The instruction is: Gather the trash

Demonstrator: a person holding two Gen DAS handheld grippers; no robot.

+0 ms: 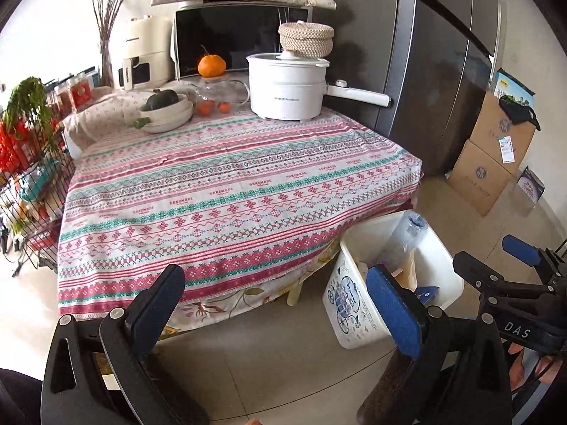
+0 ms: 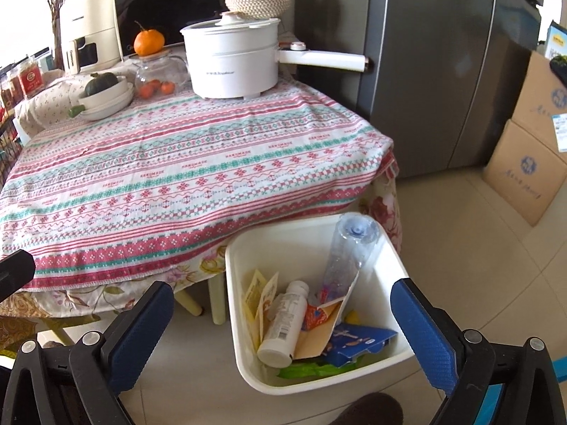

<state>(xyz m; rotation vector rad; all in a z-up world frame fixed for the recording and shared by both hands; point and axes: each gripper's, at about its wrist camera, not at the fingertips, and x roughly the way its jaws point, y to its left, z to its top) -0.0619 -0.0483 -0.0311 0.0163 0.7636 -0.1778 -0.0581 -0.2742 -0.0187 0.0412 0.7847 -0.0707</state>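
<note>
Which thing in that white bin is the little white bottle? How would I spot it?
Find the patterned tablecloth; on the floor at its near corner stands the white bin. The white bottle lies slanted against the left wall, base toward you. Unlike the tall clear bottle behind it, it is short, opaque and labelled.

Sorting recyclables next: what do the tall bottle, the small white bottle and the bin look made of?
Tall bottle: clear thin plastic, see-through and ribbed. Small white bottle: opaque plastic, probably, smooth with a printed label. Bin: white moulded plastic, glossy, rounded rim.
</note>
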